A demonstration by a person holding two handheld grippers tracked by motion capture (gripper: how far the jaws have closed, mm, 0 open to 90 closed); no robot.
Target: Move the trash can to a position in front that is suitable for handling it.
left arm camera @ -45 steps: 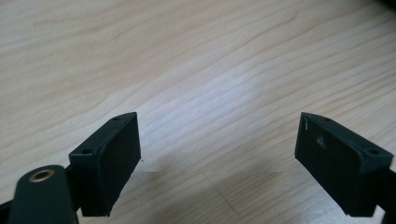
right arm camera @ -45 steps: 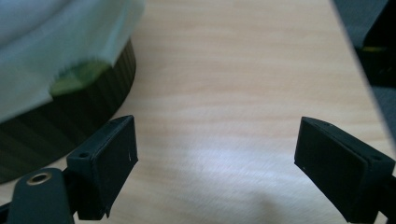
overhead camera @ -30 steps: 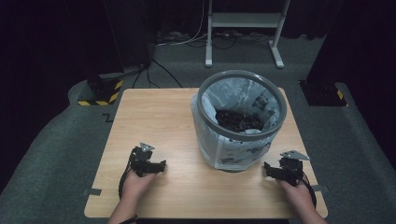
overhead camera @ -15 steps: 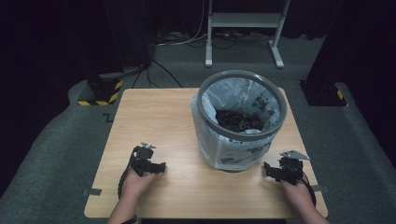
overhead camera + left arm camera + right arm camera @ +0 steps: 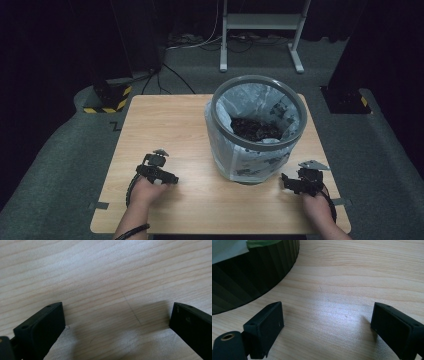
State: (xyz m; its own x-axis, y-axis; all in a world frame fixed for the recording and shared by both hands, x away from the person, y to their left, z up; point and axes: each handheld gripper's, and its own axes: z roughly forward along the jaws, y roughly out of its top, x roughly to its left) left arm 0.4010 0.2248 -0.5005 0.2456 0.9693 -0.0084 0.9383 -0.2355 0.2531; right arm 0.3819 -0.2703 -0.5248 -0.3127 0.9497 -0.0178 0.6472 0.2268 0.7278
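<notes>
**Lined waste bin waiting between two empty grippers**

Dark curtains and grey carpet surround a pale wooden table (image 5: 170, 125) with fine straight grain. On its right half, toward the far side, stands the waste bin (image 5: 256, 129): a round, ribbed dark tub with a grey hoop at the rim and a thin, crinkled translucent liner (image 5: 260, 160) draped over the outside. Dark debris lies in the bottom.

Your left gripper (image 5: 159, 170) rests near the front edge, left of the bin and well apart from it; its jaws have just been opening and now stand spread wide over bare wood, with nothing between them. Your right gripper (image 5: 296, 183) sits near the front right, just beside the bin's base, jaws likewise spread and empty.

Expect the bin to be light and fairly stiff, though it may tip if pulled from one side. The liner is soft, slippery film that will likely stretch or tear, so pinch a gathered fold near the grey hoop rather than a single layer.
</notes>
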